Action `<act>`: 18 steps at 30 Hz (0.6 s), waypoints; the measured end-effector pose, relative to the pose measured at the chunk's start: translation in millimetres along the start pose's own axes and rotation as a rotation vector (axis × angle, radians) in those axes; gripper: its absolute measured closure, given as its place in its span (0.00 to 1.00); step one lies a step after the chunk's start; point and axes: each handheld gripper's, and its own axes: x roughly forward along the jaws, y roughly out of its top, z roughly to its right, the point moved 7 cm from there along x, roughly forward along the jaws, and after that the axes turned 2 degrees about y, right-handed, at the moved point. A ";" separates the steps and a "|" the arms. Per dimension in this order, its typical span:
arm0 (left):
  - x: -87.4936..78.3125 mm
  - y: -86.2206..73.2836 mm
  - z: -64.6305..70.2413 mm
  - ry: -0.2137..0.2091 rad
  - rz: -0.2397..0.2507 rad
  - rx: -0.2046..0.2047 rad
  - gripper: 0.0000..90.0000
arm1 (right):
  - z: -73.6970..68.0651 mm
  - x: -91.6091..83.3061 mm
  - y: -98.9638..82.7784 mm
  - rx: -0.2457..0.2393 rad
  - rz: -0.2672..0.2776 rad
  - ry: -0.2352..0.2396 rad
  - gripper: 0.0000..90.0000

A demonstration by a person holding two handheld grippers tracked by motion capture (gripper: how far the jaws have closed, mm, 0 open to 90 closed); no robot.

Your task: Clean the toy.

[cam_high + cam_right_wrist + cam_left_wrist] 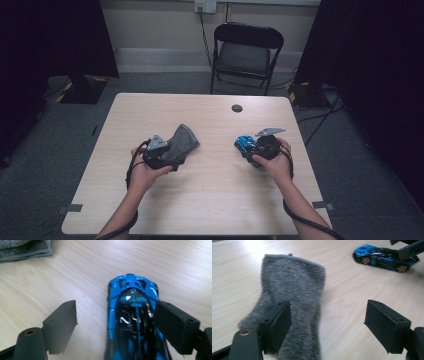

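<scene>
High view: a wooden counter is seen, with a folding chair beyond it at 12 o'clock. The left gripper is held against a grey fleece cloth; the right gripper is held at a blue toy car.

Left gripper view: the jaws are spread wide, nothing gripped; the cloth is overlapped by the 9 o'clock jaw, and the car lies at 1 o'clock.

Right gripper view: the jaws are spread wide around the car; contact with the 3 o'clock jaw cannot be told.
</scene>
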 end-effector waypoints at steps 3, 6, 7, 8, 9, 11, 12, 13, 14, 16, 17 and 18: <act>-3.4 0.3 9.7 -0.014 0.009 0.013 0.23 | -9.6 -5.1 -1.0 -0.005 0.004 0.026 0.19; -4.5 -3.9 19.1 -0.028 0.007 0.032 0.23 | -20.8 -10.3 -3.2 -0.009 0.005 0.056 0.19; -4.4 -5.3 21.9 -0.032 0.011 0.024 0.23 | -24.9 -12.2 -3.8 -0.013 0.010 0.066 0.18; -4.3 -6.7 24.9 -0.045 0.008 0.023 0.23 | -29.1 -14.2 -4.7 -0.021 0.013 0.075 0.17; -4.8 -7.8 26.9 -0.050 0.004 0.031 0.23 | -33.3 -15.9 -5.9 -0.027 0.011 0.085 0.17; -5.0 -9.5 31.4 -0.061 0.008 0.032 0.23 | -41.5 -18.4 -8.6 -0.039 0.008 0.104 0.17; -5.2 -10.5 33.5 -0.065 0.010 0.031 0.23 | -45.0 -19.5 -9.6 -0.044 0.013 0.111 0.17; -5.3 -11.5 35.4 -0.064 0.010 0.037 0.23 | -48.1 -20.5 -10.5 -0.046 0.017 0.119 0.17; -5.5 -12.5 36.7 -0.066 0.010 0.042 0.23 | -51.3 -21.2 -11.9 -0.047 0.014 0.128 0.17; -5.7 -14.3 39.2 -0.068 0.013 0.042 0.23 | -56.7 -22.2 -14.2 -0.058 0.012 0.138 0.17; -5.8 -15.2 40.4 -0.069 0.014 0.046 0.23 | -59.2 -22.1 -15.4 -0.058 0.013 0.142 0.17; -5.6 -16.7 41.6 -0.069 0.013 0.050 0.23 | -61.6 -21.9 -17.1 -0.060 0.011 0.143 0.17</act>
